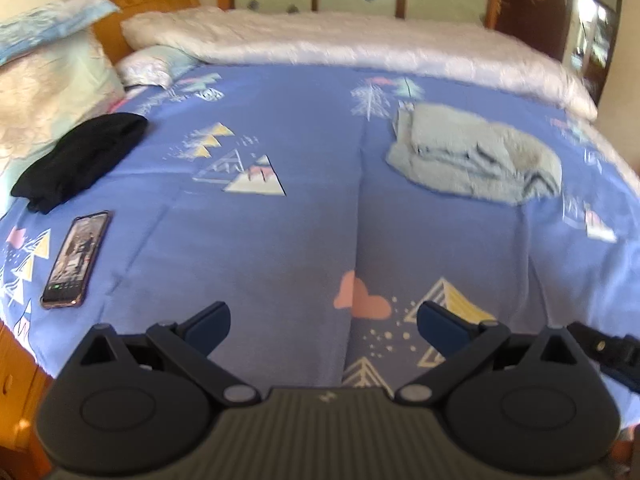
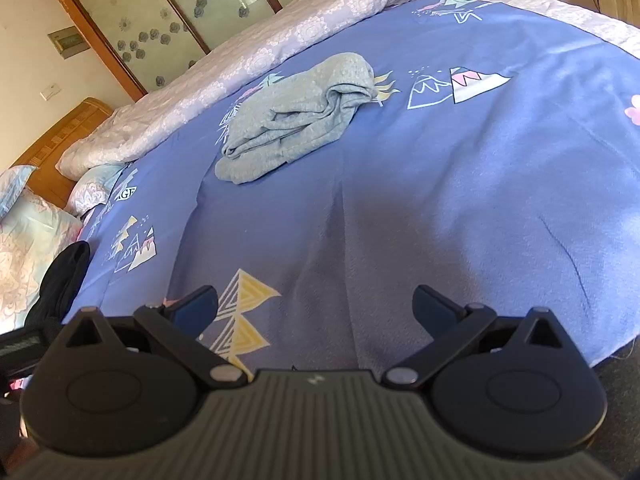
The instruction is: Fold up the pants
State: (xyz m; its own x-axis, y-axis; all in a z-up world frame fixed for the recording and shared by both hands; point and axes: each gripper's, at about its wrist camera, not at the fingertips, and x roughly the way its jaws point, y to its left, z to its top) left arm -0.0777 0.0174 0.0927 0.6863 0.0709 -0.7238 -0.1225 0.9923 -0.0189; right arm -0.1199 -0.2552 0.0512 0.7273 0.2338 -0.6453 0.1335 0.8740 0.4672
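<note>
While both my grippers hang empty over the bed, the pants wait untouched.

My left gripper (image 1: 323, 320) and right gripper (image 2: 315, 306) each have their dark-blue-padded fingers spread wide, holding nothing, low over the blue printed cotton bedsheet (image 1: 280, 208), probably ready for a reach. The soft grey knit pants (image 2: 294, 120) lie bunched in a loose, creased heap well ahead, near the pale quilted duvet (image 1: 360, 50). A black folded garment (image 1: 80, 160) and a glossy smartphone (image 1: 76, 258) sit aside, leaving folding room.

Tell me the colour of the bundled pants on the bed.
Light grey pants, clearest in the right wrist view.
</note>
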